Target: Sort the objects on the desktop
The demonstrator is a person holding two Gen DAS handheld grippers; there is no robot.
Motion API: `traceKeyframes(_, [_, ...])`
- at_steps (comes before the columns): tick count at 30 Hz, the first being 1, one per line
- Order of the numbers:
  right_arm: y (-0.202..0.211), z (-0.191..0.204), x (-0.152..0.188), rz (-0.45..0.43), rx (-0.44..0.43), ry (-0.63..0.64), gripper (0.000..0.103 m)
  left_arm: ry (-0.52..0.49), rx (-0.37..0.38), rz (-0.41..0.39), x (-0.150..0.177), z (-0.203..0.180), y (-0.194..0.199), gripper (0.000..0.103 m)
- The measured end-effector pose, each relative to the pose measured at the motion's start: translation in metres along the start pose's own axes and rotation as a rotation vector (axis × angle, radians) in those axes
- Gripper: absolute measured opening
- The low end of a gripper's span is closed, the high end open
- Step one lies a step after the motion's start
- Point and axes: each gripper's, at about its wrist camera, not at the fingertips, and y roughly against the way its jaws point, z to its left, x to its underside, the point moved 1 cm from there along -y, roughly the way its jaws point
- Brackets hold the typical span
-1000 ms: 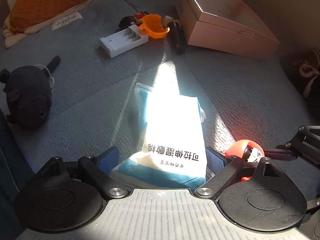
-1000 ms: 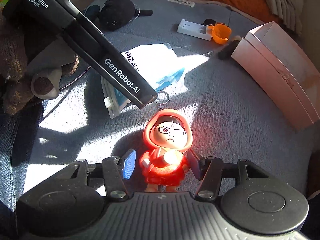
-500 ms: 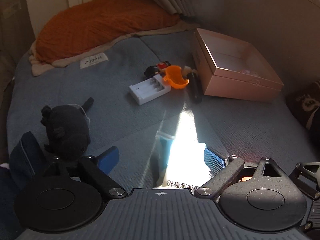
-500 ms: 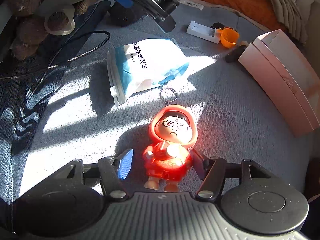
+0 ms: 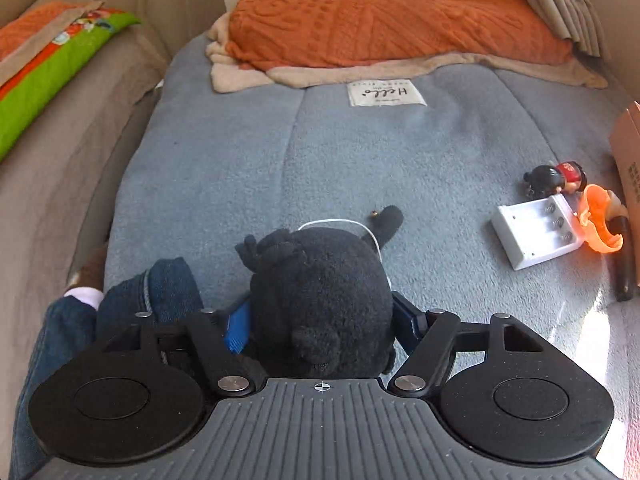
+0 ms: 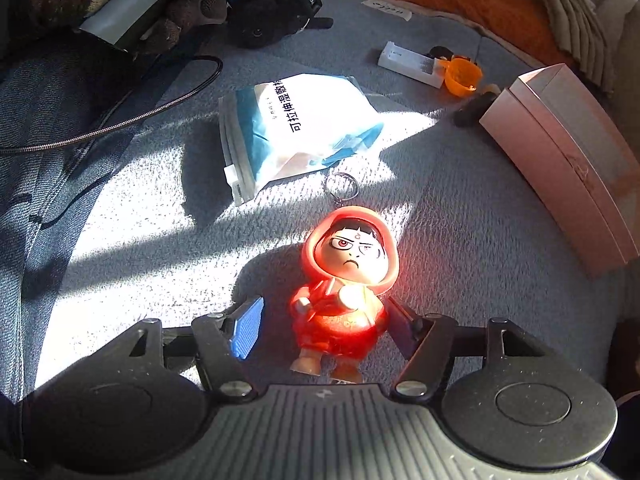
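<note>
With its jaws having just been closing, the left gripper sits around the black plush toy, blue pads tight against both flanks of the plush, so it looks gripped. Ahead of the fingers & to their right: white battery charger, orange cup touching its far end, small black-haired figurine just beyond. Grey-blue blanket under everything; orange cover well ahead.

R side: right gripper has jaws about half wide, having just been opening. Red-hooded figurine keychain lies between the fingers, head pointing away; the right finger is at or near its side, while the left pad stands clear w/ a visible gap, so it's not clamped. Keyring just past its hood. White/blue wipes pouch ahead & slightly left; pink box ahead-right, well apart.
</note>
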Motion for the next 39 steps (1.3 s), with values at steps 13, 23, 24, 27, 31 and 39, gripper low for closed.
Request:
traceKeyframes(13, [-0.002, -0.006, 0.001, 0.01, -0.002, -0.031, 0.077, -0.162, 0.429, -0.123, -0.002, -0.079, 0.053, 0.095])
traceKeyframes(23, [-0.003, -0.002, 0.011, 0.104, -0.061, -0.048, 0.09, -0.284, 0.489, -0.07, 0.051, -0.063, 0.083, 0.101])
traceKeyframes(24, [-0.006, -0.003, 0.013, 0.116, -0.065, -0.063, 0.092, -0.287, 0.493, -0.066, 0.056, -0.061, 0.082, 0.101])
traceKeyframes(27, [-0.012, -0.006, 0.016, 0.12, -0.074, -0.101, 0.103, -0.246, 0.501, -0.04, 0.064, -0.056, 0.076, 0.101])
traceKeyframes(31, [-0.018, -0.016, 0.022, 0.083, -0.099, -0.223, 0.103, -0.208, 0.529, -0.025, 0.068, -0.051, 0.074, 0.102])
traceKeyframes(39, [-0.019, -0.011, 0.023, 0.06, -0.059, -0.249, 0.103, -0.137, 0.485, -0.074, 0.061, -0.039, 0.074, 0.102])
